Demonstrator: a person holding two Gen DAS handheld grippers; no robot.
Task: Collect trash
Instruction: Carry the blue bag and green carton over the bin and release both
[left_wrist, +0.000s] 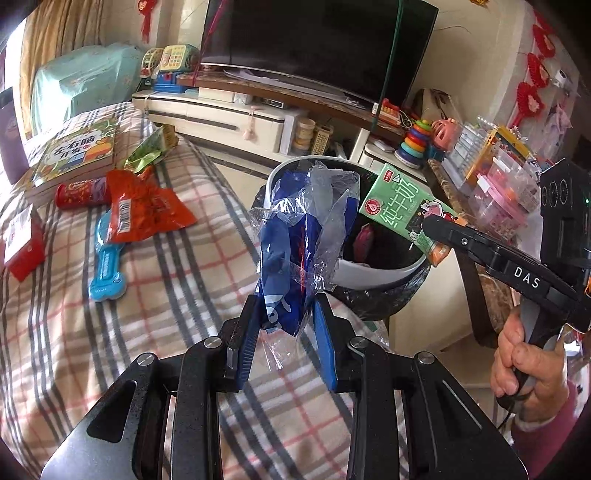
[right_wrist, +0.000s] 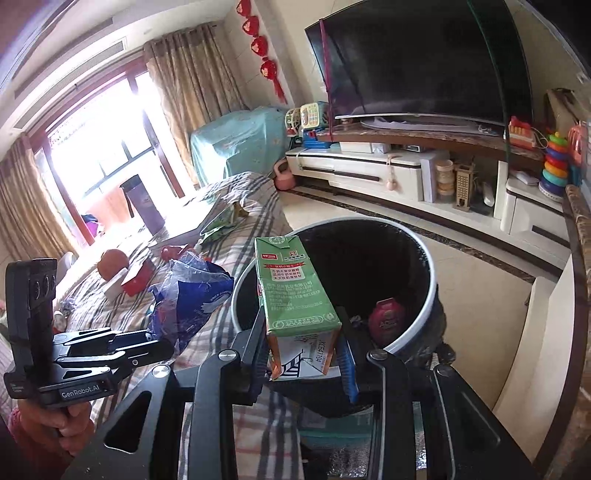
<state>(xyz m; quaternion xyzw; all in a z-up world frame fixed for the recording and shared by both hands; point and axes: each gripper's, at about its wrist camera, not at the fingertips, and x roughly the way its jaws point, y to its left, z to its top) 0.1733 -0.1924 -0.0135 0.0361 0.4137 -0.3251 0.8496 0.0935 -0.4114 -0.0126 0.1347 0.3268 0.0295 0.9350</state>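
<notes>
My left gripper (left_wrist: 286, 314) is shut on a crumpled blue and clear plastic wrapper (left_wrist: 295, 236), held just before the rim of the round bin (left_wrist: 373, 275). My right gripper (right_wrist: 304, 347) is shut on a green milk carton (right_wrist: 295, 291), held upright over the near rim of the bin (right_wrist: 424, 306). The carton also shows in the left wrist view (left_wrist: 402, 206), above the bin's right side. The bin has a black liner and holds a dark red packet (right_wrist: 386, 317). The wrapper also shows in the right wrist view (right_wrist: 192, 299), left of the bin.
On the plaid-covered table (left_wrist: 74, 332) lie an orange-red wrapper (left_wrist: 144, 210), a green wrapper (left_wrist: 147, 153), a red tube can (left_wrist: 79, 192), a blue flat toy (left_wrist: 107, 266), a red packet (left_wrist: 22, 243) and a children's book (left_wrist: 74, 151). A TV stand (right_wrist: 369, 166) stands beyond.
</notes>
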